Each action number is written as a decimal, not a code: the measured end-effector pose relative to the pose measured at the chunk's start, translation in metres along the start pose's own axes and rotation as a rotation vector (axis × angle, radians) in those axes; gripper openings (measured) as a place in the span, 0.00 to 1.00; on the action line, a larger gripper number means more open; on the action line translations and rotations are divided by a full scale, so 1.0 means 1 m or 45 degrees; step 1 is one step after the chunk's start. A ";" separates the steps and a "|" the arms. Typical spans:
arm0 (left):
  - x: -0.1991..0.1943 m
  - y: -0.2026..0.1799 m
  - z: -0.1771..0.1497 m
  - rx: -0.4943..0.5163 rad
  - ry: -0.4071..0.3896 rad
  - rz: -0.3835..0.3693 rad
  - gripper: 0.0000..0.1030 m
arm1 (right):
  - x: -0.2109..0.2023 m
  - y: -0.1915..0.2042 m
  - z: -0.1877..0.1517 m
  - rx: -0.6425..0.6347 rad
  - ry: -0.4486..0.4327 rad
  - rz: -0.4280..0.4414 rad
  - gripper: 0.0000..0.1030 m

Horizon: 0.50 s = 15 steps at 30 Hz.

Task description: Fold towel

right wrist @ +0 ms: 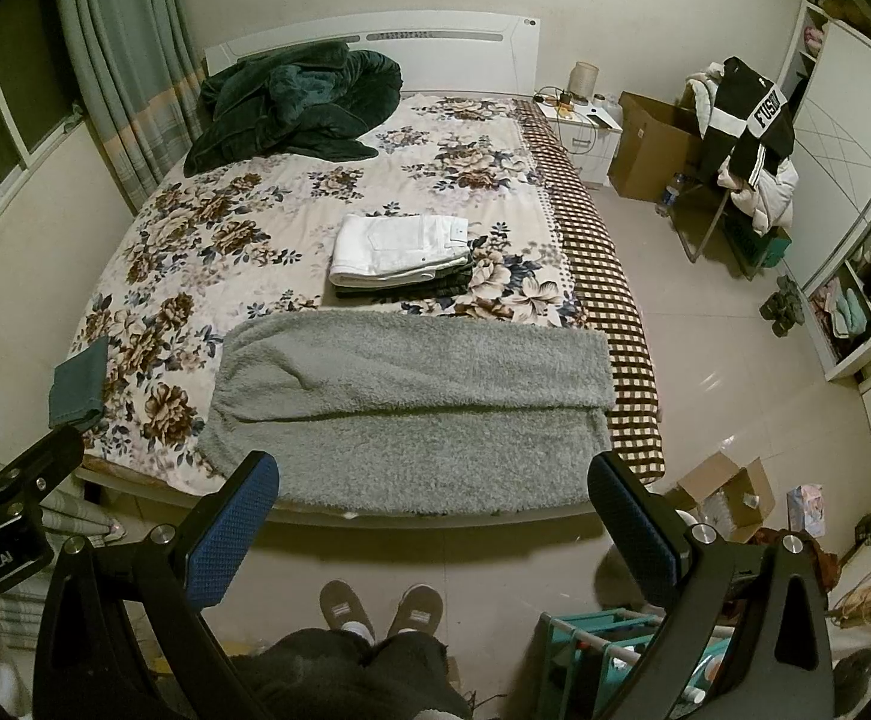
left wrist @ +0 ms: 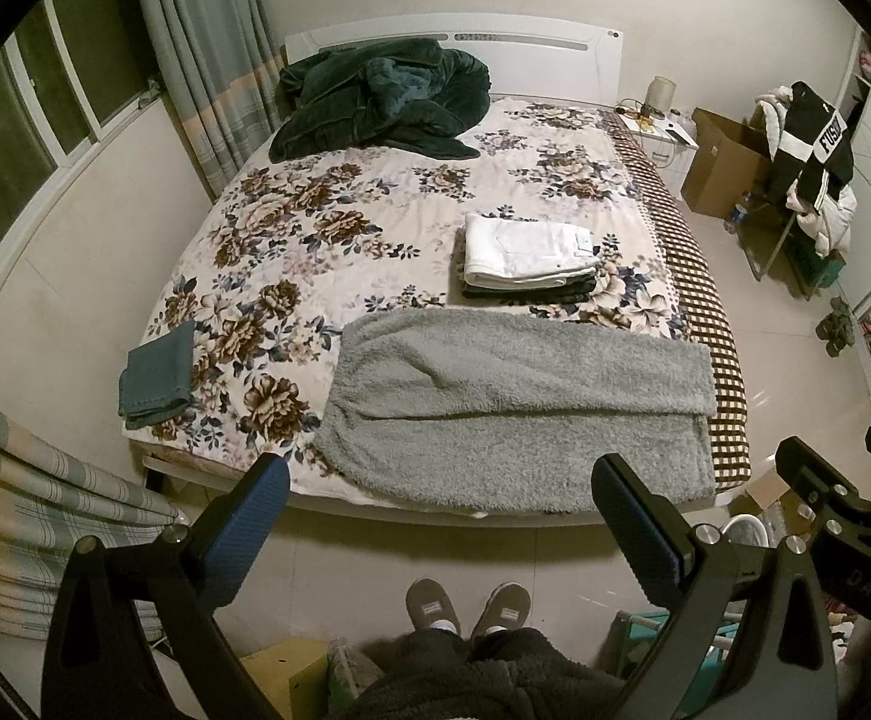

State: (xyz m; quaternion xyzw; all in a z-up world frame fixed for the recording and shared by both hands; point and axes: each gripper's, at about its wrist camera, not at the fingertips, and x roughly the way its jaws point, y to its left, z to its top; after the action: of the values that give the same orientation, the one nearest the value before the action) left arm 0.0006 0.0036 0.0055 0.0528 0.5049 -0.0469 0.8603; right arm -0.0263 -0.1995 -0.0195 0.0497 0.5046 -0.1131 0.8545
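A grey towel [left wrist: 513, 402] lies folded once lengthwise on the bed [left wrist: 327, 204]. Both the left hand-held gripper [left wrist: 441, 516] and right hand-held gripper [right wrist: 435, 516] hover released, further folds likely remaining.

Floral bed [left wrist: 291, 252] — folded clothes stack [left wrist: 528, 258]

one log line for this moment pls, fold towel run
stage: towel folded once | grey towel flat at bed's near edge | left tool open, empty | right tool open, empty, off towel
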 end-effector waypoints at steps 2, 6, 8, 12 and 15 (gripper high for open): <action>0.000 0.000 0.000 0.000 0.002 -0.002 1.00 | 0.000 0.000 0.000 0.000 0.001 0.001 1.00; -0.001 0.001 -0.001 0.000 0.004 -0.003 1.00 | 0.001 0.010 0.005 -0.002 0.004 0.004 1.00; -0.001 0.001 -0.001 0.001 0.003 0.000 1.00 | -0.010 0.018 0.002 -0.008 0.005 0.007 1.00; -0.001 0.001 -0.002 -0.002 0.004 0.001 1.00 | -0.012 0.022 0.001 -0.008 0.008 0.010 1.00; -0.006 -0.008 0.005 -0.007 0.007 0.004 1.00 | -0.013 0.026 0.000 -0.009 0.015 0.019 1.00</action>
State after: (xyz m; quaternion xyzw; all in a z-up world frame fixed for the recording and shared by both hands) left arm 0.0012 -0.0046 0.0131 0.0513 0.5072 -0.0439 0.8592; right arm -0.0256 -0.1722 -0.0086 0.0509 0.5098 -0.1047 0.8524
